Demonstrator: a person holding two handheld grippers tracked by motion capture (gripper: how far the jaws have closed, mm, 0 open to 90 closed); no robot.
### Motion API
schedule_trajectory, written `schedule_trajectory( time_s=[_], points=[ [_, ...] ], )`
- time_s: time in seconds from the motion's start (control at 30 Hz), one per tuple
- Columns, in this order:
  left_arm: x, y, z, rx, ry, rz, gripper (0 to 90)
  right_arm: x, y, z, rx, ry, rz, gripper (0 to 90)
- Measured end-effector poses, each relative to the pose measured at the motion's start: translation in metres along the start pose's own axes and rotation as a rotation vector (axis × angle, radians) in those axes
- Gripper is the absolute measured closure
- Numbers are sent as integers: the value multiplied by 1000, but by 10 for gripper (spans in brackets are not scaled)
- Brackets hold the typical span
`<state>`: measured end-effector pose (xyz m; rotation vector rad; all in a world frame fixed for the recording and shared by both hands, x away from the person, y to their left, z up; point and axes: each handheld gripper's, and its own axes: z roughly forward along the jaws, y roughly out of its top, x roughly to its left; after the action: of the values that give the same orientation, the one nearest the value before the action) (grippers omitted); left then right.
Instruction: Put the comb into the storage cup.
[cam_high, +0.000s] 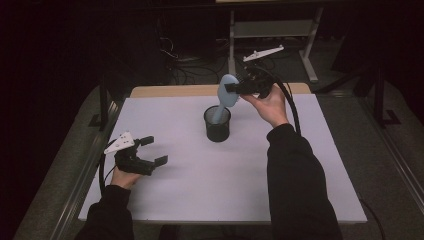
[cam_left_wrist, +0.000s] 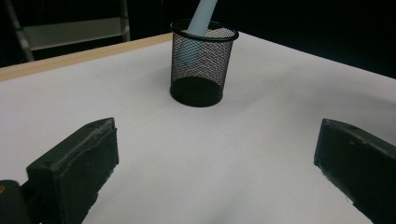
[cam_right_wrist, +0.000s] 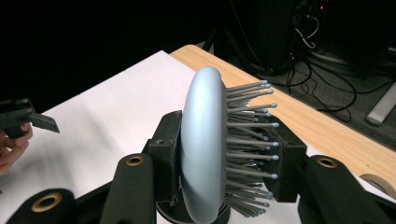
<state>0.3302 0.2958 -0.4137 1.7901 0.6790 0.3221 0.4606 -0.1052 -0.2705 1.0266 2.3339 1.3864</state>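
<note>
A light blue hairbrush (cam_high: 226, 96) stands handle-down in a black mesh cup (cam_high: 217, 124) at the middle of the white table. My right gripper (cam_high: 235, 88) is shut on the brush head (cam_right_wrist: 201, 154), one jaw on its smooth back, the other against the bristles (cam_right_wrist: 250, 140). My left gripper (cam_high: 152, 150) rests open near the table's left side, well apart from the cup. In the left gripper view its two jaws stand wide with bare table between them, and the mesh cup (cam_left_wrist: 202, 63) with the brush handle (cam_left_wrist: 196, 28) is ahead.
The white sheet (cam_high: 200, 175) covers most of the table, with a wooden edge (cam_high: 175, 90) showing at the back. A metal shelf frame (cam_high: 272, 30) and cables (cam_high: 180, 65) lie on the floor beyond. The person's left hand (cam_right_wrist: 11, 144) shows at the right gripper view's left.
</note>
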Motion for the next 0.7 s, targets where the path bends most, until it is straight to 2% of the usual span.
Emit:
schedule_trajectory(
  time_s=[0.17,0.3,0.43,0.67,0.7],
  points=[
    [2,-3,1,9,5,-11,0,0,-5,9,8,9,20,534],
    [3,-5,0,11,9,-15,0,3,-6,15,21,6,13,533],
    [3,-4,-1,-5,12,-20,0,3,-7,19,33,0,18,532],
    [5,-4,-3,-21,18,-27,0,-2,-13,27,44,1,59,525],
    [5,-4,-3,-23,19,-27,0,-3,-15,27,30,5,74,523]
  ],
)
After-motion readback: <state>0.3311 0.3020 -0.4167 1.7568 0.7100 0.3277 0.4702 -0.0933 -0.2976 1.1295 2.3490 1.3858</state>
